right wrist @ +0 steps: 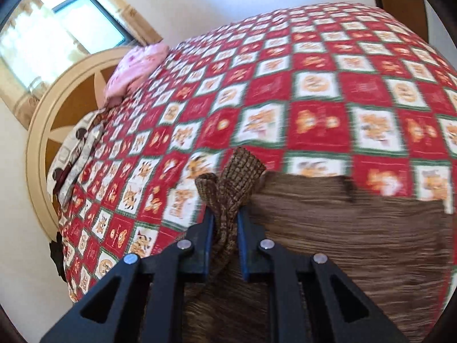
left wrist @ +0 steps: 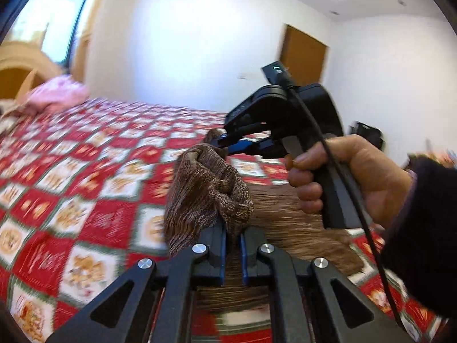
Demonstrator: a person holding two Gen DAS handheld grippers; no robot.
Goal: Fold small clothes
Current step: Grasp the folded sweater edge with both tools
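Between the blue pads of the left gripper a bunched fold of the brown knit garment is pinched tight. The cloth runs ahead and slightly right of it to the right gripper, whose jaws clamp another ribbed edge, held by a hand. The garment's long axis spans gripper to gripper; its blurred body lies below them on the red-and-white patchwork quilt. The knit is coarse, mottled and soft.

brown knit garment (lower spread) motion-blurred
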